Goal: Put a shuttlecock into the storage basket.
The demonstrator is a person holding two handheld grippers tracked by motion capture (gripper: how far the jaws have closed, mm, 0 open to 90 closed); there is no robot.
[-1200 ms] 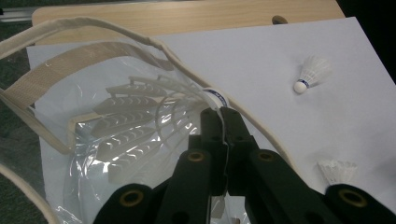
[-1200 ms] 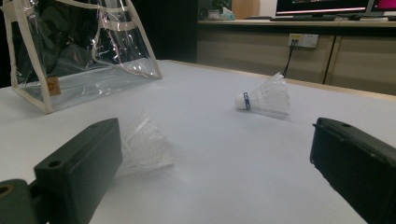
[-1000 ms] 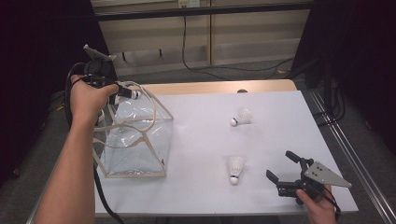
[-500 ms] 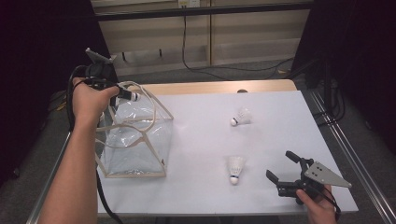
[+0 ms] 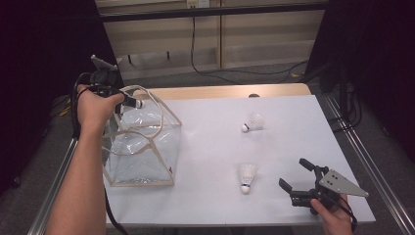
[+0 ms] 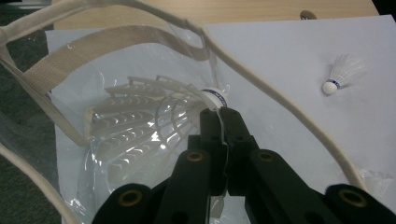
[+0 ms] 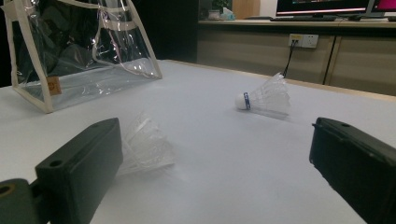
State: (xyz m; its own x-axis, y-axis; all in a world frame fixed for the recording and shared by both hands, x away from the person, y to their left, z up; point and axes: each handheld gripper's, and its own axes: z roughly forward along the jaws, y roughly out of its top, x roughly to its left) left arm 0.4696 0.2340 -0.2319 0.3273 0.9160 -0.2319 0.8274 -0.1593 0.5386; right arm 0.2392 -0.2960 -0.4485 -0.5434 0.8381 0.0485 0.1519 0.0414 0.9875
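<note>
My left gripper [image 5: 133, 102] hovers over the open top of a clear plastic bag [image 5: 142, 147] with cream trim at the table's left. It is shut on a white shuttlecock [image 6: 140, 121], pinching the skirt just behind the cork, and the feathers hang over the bag's mouth. The jaw tips of that gripper [image 6: 219, 114] stand pressed together. A second shuttlecock [image 5: 253, 122] lies mid-table and a third [image 5: 247, 177] nearer the front. My right gripper [image 5: 292, 172] rests at the front right with its jaws wide open and nothing between them, pointing towards the near shuttlecock [image 7: 144, 147] and the far one [image 7: 266, 99].
The white table [image 5: 210, 147] ends in a wooden strip along its far edge. The bag's cream handles [image 6: 280, 98] loop up around the left gripper. Cables run along the floor behind the table, and metal rails flank both sides.
The left hand with its shuttlecock has sunk slightly over the bag's mouth. The right gripper has stayed put.
</note>
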